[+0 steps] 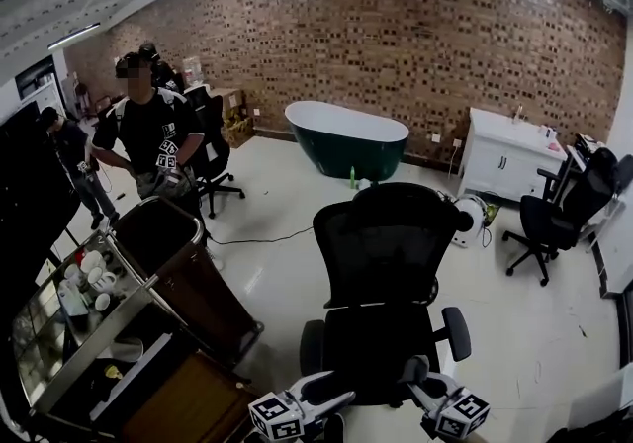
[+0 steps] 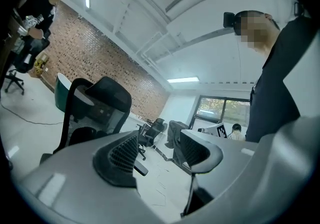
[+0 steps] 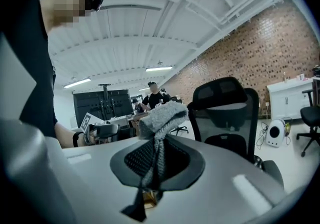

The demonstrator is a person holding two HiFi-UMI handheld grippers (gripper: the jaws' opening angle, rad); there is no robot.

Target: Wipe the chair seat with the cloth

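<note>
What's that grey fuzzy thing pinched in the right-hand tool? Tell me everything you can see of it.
It is a grey cloth, soft and fuzzy like terry. The right gripper is shut on it: a narrow strip runs between the dark ribbed pads and a bunched, folded end sticks out past the tips. Nothing but the jaws touches it; the black chair stands beyond.

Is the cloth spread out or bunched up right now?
Bunched up. The right gripper view shows the grey cloth pinched between the shut right tongs, its top wadded into a lump above them.
</note>
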